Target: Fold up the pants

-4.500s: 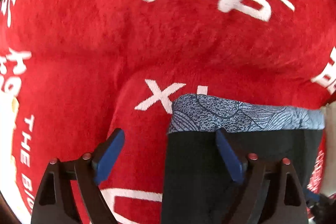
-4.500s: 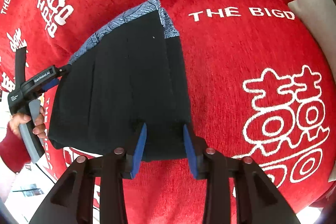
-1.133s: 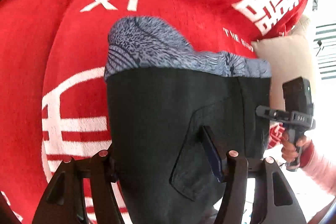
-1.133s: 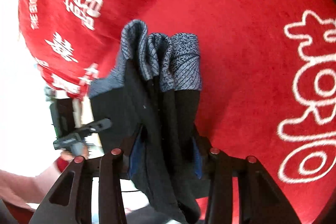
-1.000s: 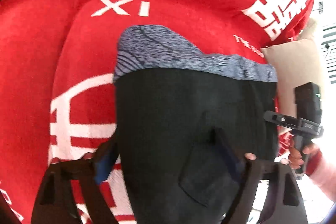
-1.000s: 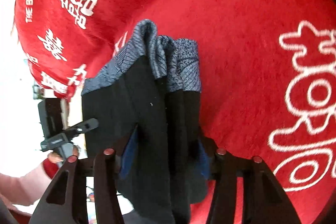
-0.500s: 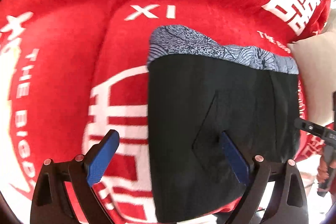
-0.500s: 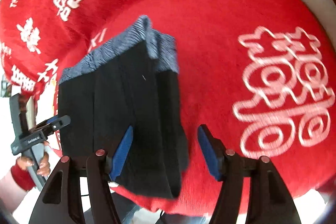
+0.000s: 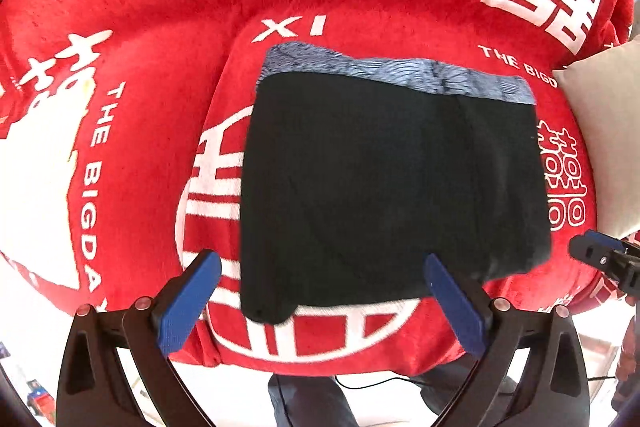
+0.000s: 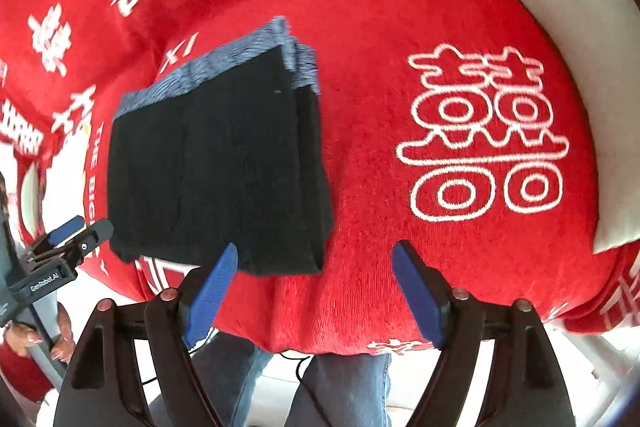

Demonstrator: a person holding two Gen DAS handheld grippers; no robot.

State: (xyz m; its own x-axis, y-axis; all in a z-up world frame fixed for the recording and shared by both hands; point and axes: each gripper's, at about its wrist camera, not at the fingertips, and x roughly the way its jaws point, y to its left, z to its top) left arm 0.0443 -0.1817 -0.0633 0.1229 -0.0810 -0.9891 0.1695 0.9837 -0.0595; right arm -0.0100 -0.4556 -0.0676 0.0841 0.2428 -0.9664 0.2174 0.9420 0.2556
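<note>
Black folded cotton pants (image 9: 384,183) with a blue-grey patterned waistband lie released between both just-opening grippers' spread, empty fingers (image 9: 188,303), though the stacked layers could slump off the red plush cushion's (image 10: 400,267) rounded edge.

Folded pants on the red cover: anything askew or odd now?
Mostly tidy. The pants lie flat on the red cover, both tools open and clear. Only the right-hand layers sit slightly staggered, and the near edge runs a little unevenly.

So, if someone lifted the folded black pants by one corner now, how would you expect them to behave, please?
The pants would probably flop open: they are soft cloth, with layers stacked loose at the patterned waistband. They look light for their bulk. A sideways push would likely bunch them rather than slide them, since the red blanket looks plush.
</note>
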